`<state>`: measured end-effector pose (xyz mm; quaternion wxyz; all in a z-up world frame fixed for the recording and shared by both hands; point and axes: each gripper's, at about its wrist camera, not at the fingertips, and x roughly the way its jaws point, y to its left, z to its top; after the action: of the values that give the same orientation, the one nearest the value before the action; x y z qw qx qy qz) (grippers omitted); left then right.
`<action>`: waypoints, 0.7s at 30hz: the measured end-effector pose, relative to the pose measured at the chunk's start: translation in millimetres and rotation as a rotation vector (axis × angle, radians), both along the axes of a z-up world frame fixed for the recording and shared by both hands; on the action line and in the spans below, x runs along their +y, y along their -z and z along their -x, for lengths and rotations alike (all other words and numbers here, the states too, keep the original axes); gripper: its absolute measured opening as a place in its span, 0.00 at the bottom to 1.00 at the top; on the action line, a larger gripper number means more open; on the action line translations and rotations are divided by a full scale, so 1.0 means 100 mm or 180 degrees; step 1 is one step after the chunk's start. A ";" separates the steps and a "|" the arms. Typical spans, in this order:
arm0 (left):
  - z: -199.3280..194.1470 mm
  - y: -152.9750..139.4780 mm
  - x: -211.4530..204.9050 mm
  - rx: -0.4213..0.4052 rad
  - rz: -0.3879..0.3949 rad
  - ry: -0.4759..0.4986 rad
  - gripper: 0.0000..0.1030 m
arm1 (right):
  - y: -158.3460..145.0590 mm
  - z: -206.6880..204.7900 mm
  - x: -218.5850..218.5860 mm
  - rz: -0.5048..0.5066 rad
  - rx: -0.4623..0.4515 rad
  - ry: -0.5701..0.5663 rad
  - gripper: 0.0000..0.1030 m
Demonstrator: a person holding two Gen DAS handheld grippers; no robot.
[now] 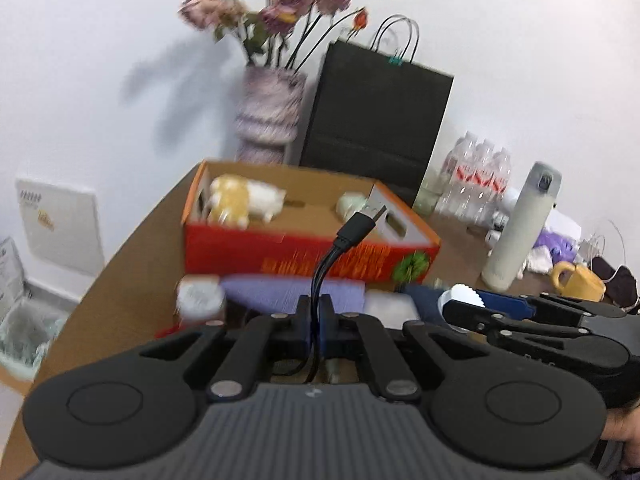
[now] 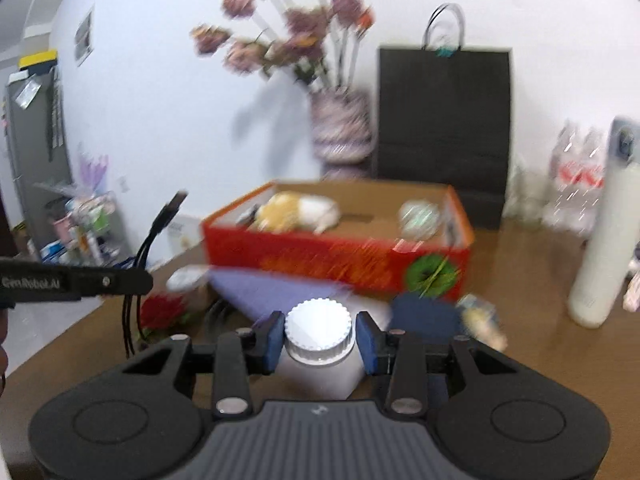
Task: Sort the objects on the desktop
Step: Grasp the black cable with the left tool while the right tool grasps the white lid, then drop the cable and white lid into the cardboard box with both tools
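Observation:
My left gripper is shut on a black USB cable, whose plug sticks up in front of the red cardboard box. The cable also shows in the right wrist view, at the left. My right gripper is shut on a white bottle with a ribbed cap, held above the table; it shows in the left wrist view at the right. The box holds a yellow-and-white plush toy and a round pale green object.
A purple sheet, a small jar, a dark blue object and a red flower lie before the box. Behind stand a vase of flowers, a black paper bag, water bottles and a tall white flask.

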<state>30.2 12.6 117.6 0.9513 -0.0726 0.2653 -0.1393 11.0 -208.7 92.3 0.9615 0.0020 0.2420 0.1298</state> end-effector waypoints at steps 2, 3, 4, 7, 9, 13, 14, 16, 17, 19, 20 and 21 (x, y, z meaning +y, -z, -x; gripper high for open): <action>-0.18 -0.19 -0.06 -0.0119 0.0001 0.0039 0.05 | -0.13 -0.13 -0.10 0.0014 -0.0101 0.0047 0.36; -0.27 -0.29 -0.09 -0.0187 -0.0032 0.0051 0.05 | -0.19 -0.22 -0.12 0.0022 -0.0149 0.0065 0.36; -0.39 -0.41 -0.14 -0.0265 -0.0104 0.0064 0.05 | -0.26 -0.30 -0.15 0.0037 -0.0197 0.0075 0.36; -0.88 -0.69 -0.31 -0.0409 -0.0344 0.0066 0.05 | -0.50 -0.64 -0.24 0.0055 -0.0365 0.0058 0.36; -1.28 -0.77 -0.41 -0.0327 -0.0427 0.0071 0.04 | -0.58 -0.93 -0.28 0.0025 -0.0339 0.0026 0.36; -2.07 -0.64 -0.71 -0.0038 -0.0747 0.0229 0.05 | -0.54 -1.68 -0.30 -0.0003 0.0078 0.0053 0.36; -2.24 -0.54 -0.83 0.0020 -0.0902 0.0276 0.05 | -0.49 -1.91 -0.29 0.0041 0.0215 0.0065 0.36; -2.57 -0.30 -1.03 0.0209 -0.1187 0.0255 0.05 | -0.39 -2.23 -0.29 0.0142 0.0355 0.0080 0.36; -2.70 -0.19 -1.08 0.0317 -0.1255 0.0235 0.05 | -0.33 -2.37 -0.29 0.0199 0.0436 0.0078 0.36; -2.92 0.04 -1.13 0.0481 -0.1208 0.0248 0.05 | -0.19 -2.56 -0.29 0.0226 0.0561 0.0017 0.36; -3.00 0.13 -1.14 0.0554 -0.1131 0.0290 0.05 | -0.13 -2.62 -0.31 0.0194 0.0636 -0.0037 0.36; -3.04 0.22 -1.14 0.0628 -0.1088 0.0306 0.05 | -0.07 -2.65 -0.31 0.0166 0.0687 -0.0069 0.36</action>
<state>333.7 -101.5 95.8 0.9114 0.0894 0.3802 -0.1297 276.3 -239.8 99.1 0.9282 -0.0117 0.3475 0.1329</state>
